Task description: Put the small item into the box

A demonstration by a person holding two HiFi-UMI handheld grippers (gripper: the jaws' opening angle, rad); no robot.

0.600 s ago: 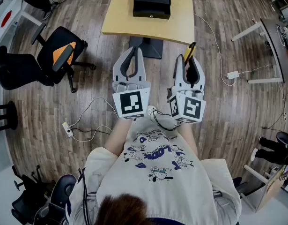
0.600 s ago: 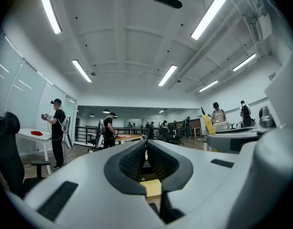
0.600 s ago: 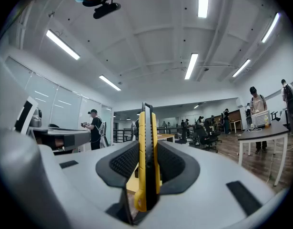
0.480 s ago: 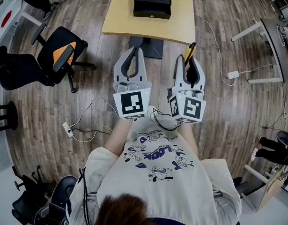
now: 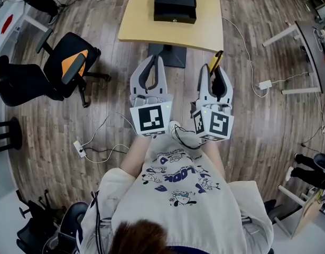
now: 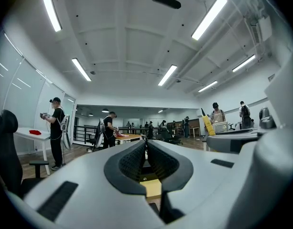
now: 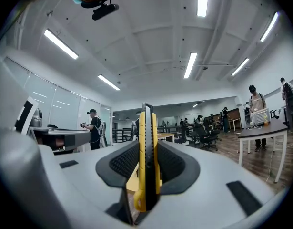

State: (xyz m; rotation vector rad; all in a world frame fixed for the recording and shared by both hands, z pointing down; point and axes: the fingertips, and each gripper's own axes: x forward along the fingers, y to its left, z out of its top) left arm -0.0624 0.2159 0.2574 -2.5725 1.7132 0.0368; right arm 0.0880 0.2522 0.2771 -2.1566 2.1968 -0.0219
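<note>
A black box [image 5: 175, 6] sits at the far side of a light wooden table [image 5: 146, 25] ahead of me. My right gripper [image 5: 214, 72] is shut on a yellow and black utility knife [image 5: 215, 61], which stands upright between the pads [image 7: 147, 161] in the right gripper view. My left gripper [image 5: 152, 61] is shut with nothing in it; its pads meet in the left gripper view [image 6: 146, 149]. Both grippers hang side by side over the wood floor, short of the table's near edge.
A black office chair with an orange patch [image 5: 67, 65] stands to the left. Cables and a power strip [image 5: 79, 148] lie on the floor. The table's dark base [image 5: 167, 54] is just ahead. Desk legs [image 5: 297, 62] are at the right. Several people stand in the room [image 6: 55, 128].
The table and box have shifted slightly in the head view as the view moved forward; both grippers keep their hold and relative position.
</note>
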